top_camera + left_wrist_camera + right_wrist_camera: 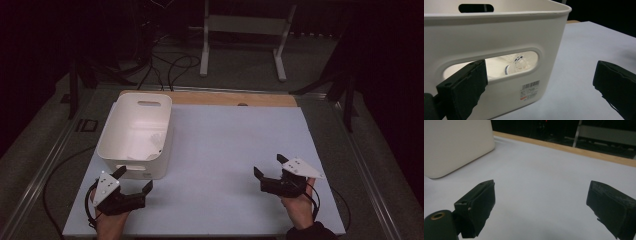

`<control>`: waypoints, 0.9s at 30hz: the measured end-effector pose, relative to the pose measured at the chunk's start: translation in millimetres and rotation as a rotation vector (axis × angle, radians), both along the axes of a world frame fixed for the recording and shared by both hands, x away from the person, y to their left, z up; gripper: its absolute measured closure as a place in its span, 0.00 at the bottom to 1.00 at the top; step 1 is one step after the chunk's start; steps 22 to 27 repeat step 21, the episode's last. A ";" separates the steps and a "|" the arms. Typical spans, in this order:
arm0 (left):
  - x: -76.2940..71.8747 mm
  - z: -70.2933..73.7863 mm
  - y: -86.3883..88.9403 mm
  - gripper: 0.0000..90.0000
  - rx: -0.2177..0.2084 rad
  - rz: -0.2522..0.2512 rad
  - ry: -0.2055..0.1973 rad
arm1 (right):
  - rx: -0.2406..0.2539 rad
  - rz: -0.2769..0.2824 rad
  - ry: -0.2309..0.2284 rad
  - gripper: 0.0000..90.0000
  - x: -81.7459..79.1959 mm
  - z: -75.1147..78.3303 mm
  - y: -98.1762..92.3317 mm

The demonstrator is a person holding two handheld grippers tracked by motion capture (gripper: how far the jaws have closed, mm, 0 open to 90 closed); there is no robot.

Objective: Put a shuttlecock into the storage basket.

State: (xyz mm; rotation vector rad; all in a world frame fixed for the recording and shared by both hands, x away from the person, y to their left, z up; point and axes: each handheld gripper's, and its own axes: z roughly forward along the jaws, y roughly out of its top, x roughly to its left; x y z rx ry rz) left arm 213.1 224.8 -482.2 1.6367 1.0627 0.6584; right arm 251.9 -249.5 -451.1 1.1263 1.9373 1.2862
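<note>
The white bin (136,134) sits at the left of the table (225,150), right in front of the left gripper (134,181), so that hand is nearer. Its long side runs away from the person. Smooth plastic, rounded corners (a shuttlecock (517,65) lies inside). The right gripper (270,166) is well apart. Both claws are spread wide, holding nothing.

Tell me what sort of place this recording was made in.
Probably a lab or recording studio, not a home: a white-topped work table in a dark room, loose cables on the carpet, a white equipment stand behind, and a hand-held gripper by a white bin.
</note>
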 end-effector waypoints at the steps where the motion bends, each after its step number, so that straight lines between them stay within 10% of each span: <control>1: -0.1 0.3 0.8 0.00 -0.001 -0.001 0.001 | 0.007 0.002 -0.014 0.09 -2.1 -1.2 -1.9; 27: -1.0 -0.7 -0.7 0.00 0.016 -0.002 -0.014 | 0.066 -0.029 -0.096 0.09 -15.0 -26.9 -21.3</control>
